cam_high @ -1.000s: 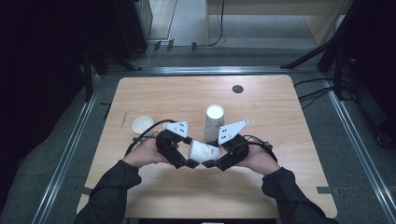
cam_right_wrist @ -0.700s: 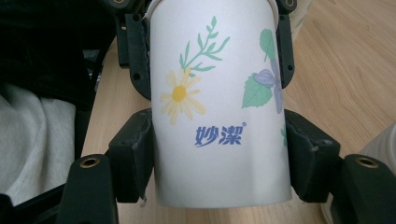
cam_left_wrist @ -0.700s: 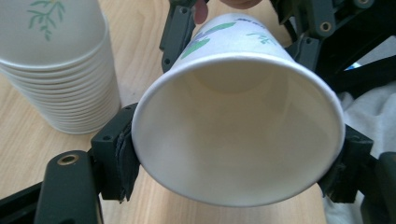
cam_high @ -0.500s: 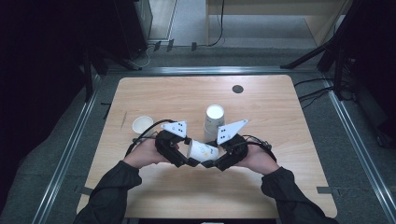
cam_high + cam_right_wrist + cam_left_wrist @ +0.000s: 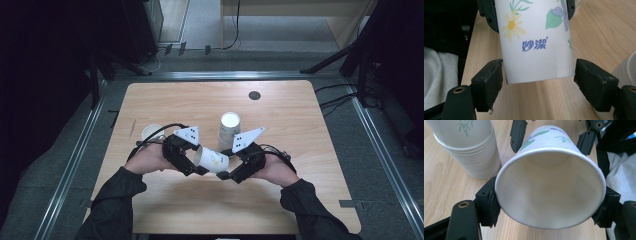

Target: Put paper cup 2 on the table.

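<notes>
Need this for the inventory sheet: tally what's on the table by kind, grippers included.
Single paper cups: 2, the flowered cup held between the grippers and a white cup standing at the left.
Stacks of paper cups: 1.
Grippers: 2, left gripper and right gripper.
Total: 5.

- A light wooden worktop (image 5: pixel 175 100) with rounded corners is standing on a grey floor (image 5: pixel 380 165), framed by metal rails.
- A stack of white paper cups (image 5: pixel 229 130) is standing upside down near the worktop's middle.
- A single white cup (image 5: pixel 151 132) is sitting toward the left side, well apart from the stack.
- A small dark round disc (image 5: pixel 254 95) is lying near the far edge.
</notes>
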Tool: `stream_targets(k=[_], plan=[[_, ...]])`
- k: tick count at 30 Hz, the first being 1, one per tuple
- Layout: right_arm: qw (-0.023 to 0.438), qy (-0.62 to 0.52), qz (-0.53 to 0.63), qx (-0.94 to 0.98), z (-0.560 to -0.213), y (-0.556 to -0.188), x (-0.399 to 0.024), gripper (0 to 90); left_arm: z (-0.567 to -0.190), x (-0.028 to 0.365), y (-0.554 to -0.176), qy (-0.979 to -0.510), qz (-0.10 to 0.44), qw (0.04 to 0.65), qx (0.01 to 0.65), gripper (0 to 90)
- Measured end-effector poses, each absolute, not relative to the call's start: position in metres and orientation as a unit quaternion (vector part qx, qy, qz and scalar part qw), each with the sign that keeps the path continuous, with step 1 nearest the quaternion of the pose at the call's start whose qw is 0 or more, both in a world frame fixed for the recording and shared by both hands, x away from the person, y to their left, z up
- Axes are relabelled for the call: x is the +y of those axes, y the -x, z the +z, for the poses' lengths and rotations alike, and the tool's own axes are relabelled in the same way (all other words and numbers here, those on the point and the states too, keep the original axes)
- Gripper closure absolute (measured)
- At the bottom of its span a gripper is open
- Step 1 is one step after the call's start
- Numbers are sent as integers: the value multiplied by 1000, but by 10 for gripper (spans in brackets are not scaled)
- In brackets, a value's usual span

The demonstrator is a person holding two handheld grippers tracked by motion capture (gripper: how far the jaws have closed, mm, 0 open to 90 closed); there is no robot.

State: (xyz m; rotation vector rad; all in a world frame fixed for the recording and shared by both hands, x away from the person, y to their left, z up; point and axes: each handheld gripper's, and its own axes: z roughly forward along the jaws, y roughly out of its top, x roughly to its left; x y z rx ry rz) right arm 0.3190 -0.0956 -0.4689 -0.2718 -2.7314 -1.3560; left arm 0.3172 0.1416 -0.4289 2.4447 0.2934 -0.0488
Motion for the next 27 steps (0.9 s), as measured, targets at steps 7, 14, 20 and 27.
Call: stream_targets(k=[7,14,20,27], plan=[[32,90,-437,-894,-472,-320,-94,230,-428,135,-319,-947,-20,302,109,244],[20,90,-433,-897,-476,-320,-92,238,-437,127,-322,-958,-19,265,110,244],[16,89,-428,-899,-480,-320,-88,251,-442,120,-323,-962,-17,248,109,244],[22,82,-417,-905,-487,-319,-81,265,-446,112,-321,-966,-18,240,100,244]])
